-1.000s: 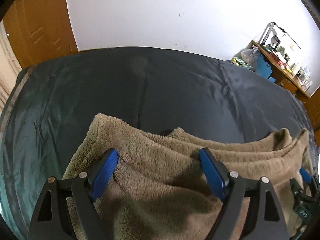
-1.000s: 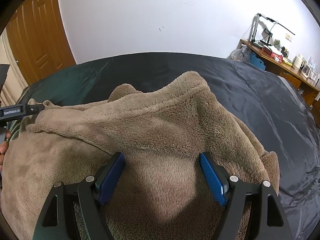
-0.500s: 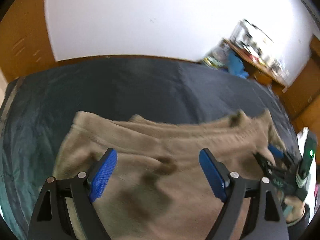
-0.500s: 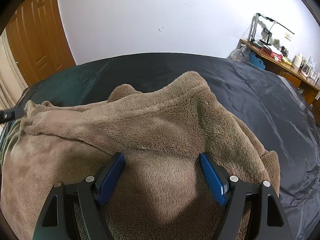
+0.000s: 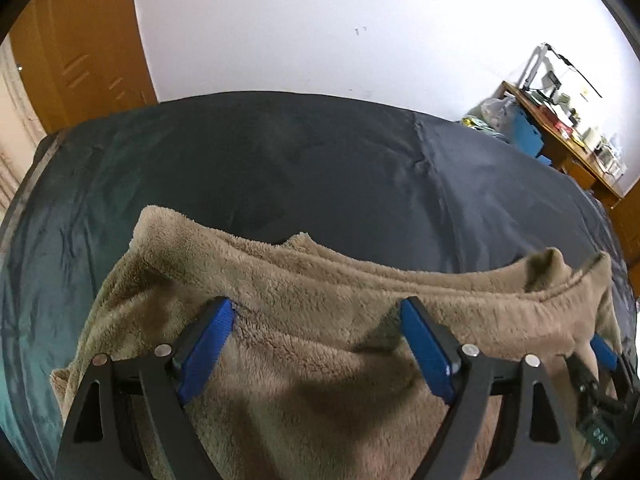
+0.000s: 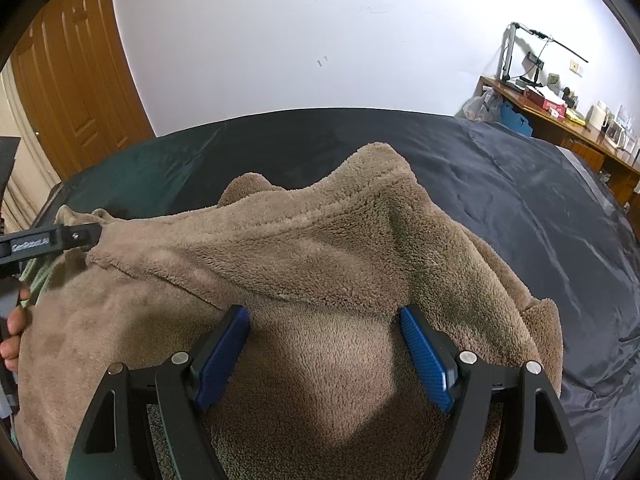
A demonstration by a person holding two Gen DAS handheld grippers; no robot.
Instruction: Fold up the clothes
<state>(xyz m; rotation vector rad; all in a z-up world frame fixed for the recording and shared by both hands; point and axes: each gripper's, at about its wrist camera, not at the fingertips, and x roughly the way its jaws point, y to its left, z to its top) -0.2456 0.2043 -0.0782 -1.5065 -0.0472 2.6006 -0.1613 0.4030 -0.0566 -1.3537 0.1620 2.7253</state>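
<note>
Right, both tools are over the brown fleece garment (image 5: 320,332) now, which lies spread on the dark bedspread (image 5: 280,168), bunched toward the near side. The left gripper (image 5: 316,344) sits with its blue pads spread wide, fleece beneath and between them but nothing pinched. The right gripper (image 6: 324,344) looks the same from its own camera: jaws wide apart, resting over the pile, gripping nothing.

As for progress, I'd call it the early-to-middle part. One layer does seem to be turned over; a thick seamed edge runs across the garment from side to side, with a second layer showing under it. But it's no tidy packet. From the right-hand view the far edge humps up into two soft peaks, and the right flank slumps loosely onto the bedspread. In the left-hand view a corner stands up near the far right end. So at a guess: one rough fold made, edges unaligned, more folding and flattening to do.

Off to the side, a wooden desk (image 6: 560,120) against the white wall carries clutter, and a wooden door (image 6: 76,92) stands on the left, well away from the work.
</note>
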